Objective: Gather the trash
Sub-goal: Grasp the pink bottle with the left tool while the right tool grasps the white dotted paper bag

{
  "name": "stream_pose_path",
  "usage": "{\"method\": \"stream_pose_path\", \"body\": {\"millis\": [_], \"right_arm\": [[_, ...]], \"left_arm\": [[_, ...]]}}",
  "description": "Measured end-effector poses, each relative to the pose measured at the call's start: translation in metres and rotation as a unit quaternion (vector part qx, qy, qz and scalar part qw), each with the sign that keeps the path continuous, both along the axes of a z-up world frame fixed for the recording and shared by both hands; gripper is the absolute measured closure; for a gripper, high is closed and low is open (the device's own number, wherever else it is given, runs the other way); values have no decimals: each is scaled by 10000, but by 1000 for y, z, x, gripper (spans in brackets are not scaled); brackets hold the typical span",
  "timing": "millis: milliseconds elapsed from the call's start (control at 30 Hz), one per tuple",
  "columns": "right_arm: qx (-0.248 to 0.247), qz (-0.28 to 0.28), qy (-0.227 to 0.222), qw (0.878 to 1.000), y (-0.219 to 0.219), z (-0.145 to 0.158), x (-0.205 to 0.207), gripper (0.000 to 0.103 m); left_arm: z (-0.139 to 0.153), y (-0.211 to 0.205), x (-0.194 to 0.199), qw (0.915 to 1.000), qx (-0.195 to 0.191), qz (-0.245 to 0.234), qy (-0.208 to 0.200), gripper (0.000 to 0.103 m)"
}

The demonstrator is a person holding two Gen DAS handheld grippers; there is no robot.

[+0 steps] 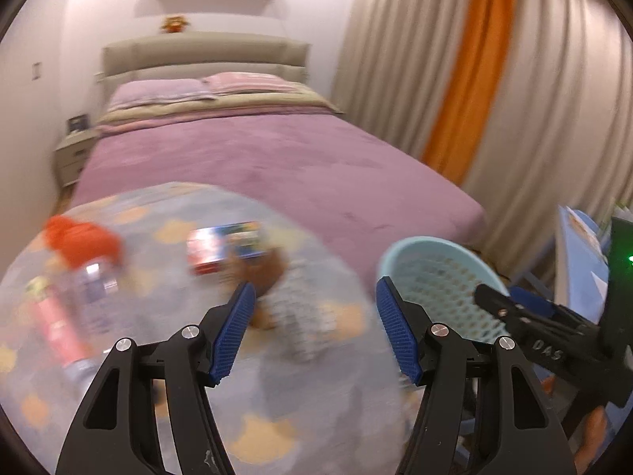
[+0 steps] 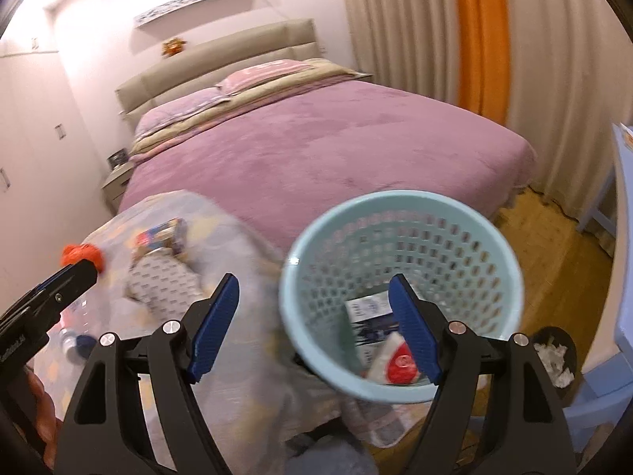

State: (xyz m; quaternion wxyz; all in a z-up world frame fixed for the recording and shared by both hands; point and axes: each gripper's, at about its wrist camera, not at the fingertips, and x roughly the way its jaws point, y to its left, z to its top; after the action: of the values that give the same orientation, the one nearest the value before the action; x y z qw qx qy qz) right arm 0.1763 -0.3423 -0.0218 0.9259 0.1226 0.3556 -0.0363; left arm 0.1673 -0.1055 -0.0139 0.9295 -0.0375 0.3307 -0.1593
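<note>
A light blue perforated basket [image 2: 399, 293] stands at the right of a table with a pale patterned cloth [image 1: 178, 356]; it also shows in the left wrist view [image 1: 439, 277]. Inside lie a white and blue carton [image 2: 370, 312] and a red and white wrapper [image 2: 399, 368]. On the cloth lie a clear plastic bottle [image 1: 95, 297], an orange crumpled item [image 1: 83, 241], a pink tube [image 1: 55, 324], a colourful box [image 1: 225, 245] and a patterned wrapper [image 1: 296, 316]. My left gripper [image 1: 314, 332] is open and empty over the cloth. My right gripper [image 2: 316, 328] is open and empty at the basket's near rim.
A bed with a purple cover [image 1: 277, 150] lies behind the table. Beige and orange curtains [image 1: 474, 79] hang on the right. A blue chair [image 2: 621, 277] and a black bin with white tissue [image 2: 554, 356] stand on the wooden floor at right. A nightstand [image 1: 75, 154] sits far left.
</note>
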Motion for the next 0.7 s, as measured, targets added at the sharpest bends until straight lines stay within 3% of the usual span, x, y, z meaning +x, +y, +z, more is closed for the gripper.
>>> {"method": "stream_pose_path", "body": {"millis": [167, 233, 367, 467, 700], "right_arm": [[-126, 523, -10, 9986, 48, 5, 5, 29], [-142, 665, -7, 9977, 62, 5, 6, 29], [-241, 985, 13, 9948, 91, 2, 7, 30], [-277, 1229, 79, 9920, 114, -3, 11, 36], [-215, 1429, 213, 9893, 138, -14, 22, 38]], "left_arm": [[-1, 62, -5, 9969, 80, 775, 93, 39], [-3, 82, -7, 9944, 98, 1040, 136, 34], [-12, 135, -6, 9862, -126, 1617, 341, 31], [-21, 168, -2, 9782, -240, 1993, 531, 30], [-51, 205, 14, 9671, -410, 2266, 1084, 28]]}}
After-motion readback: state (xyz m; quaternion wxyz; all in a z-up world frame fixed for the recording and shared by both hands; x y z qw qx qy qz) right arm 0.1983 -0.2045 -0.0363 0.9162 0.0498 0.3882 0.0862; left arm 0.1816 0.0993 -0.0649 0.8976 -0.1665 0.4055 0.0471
